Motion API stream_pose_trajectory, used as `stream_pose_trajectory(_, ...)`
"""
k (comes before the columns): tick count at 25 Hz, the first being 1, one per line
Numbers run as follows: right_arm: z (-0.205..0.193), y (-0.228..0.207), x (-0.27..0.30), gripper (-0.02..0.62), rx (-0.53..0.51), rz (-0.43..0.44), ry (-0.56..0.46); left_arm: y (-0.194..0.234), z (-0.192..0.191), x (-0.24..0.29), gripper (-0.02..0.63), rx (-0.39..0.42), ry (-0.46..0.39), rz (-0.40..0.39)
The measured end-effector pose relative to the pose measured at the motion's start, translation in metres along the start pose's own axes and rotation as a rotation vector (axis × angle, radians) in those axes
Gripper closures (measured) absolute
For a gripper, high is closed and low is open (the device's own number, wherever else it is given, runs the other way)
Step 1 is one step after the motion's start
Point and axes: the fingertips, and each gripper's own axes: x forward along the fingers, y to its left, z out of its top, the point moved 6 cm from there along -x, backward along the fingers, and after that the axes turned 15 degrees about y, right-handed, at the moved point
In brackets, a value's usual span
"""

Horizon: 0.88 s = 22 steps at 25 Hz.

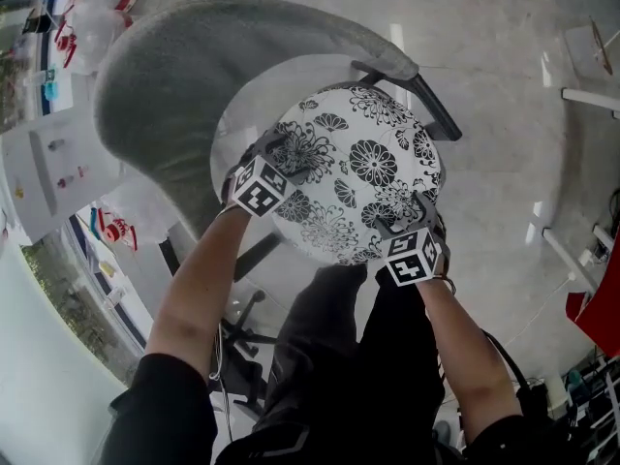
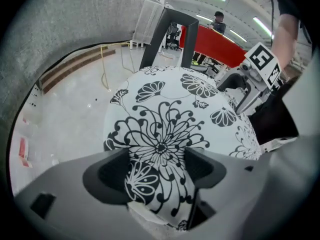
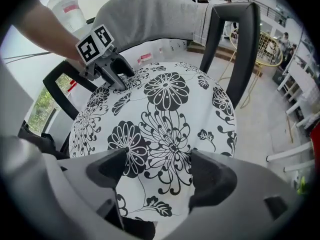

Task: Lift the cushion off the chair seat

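left gripper (image 1: 279,160) and right gripper (image 1: 413,223) flank one cushion (image 1: 360,170) on one chair (image 1: 165,95).

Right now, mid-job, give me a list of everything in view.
cushion: one, white with black flower print, round, on the chair seat.
chair: one, grey padded back, black arm frames, under the cushion.
floor: pale, glossy, all around the chair.
red panel: one, red, beyond the chair.
bystander: one, dark top, behind the red panel.
forearms: two, bare below black sleeves, reaching to the cushion's near edge.
left tongs: one, grey, jaws apart, cushion's edge bulging between them.
right tongs: one, grey, jaws apart over the cushion's near edge.
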Motion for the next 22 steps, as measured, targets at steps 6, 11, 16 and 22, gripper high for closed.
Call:
stream_pose_trajectory(6,-0.002,0.003,0.0,0.193,-0.004,-0.026,0.011,-0.009,-0.002,-0.002,0.303,-0.046,-0.003,0.034)
stream_pose_trajectory(11,-0.004,0.001,-0.003,0.231,-0.031,-0.028,0.016,-0.027,-0.002,-0.005,0.442,-0.102,-0.006,0.035)
stream_pose_trajectory(16,-0.008,-0.002,-0.008,0.315,-0.054,-0.034,0.01,-0.04,-0.001,-0.014,0.523,-0.16,-0.012,0.015)
stream_pose_trajectory(22,-0.012,-0.007,-0.015,0.426,-0.082,-0.041,0.011,-0.056,-0.001,-0.031,0.552,-0.264,-0.06,0.033)
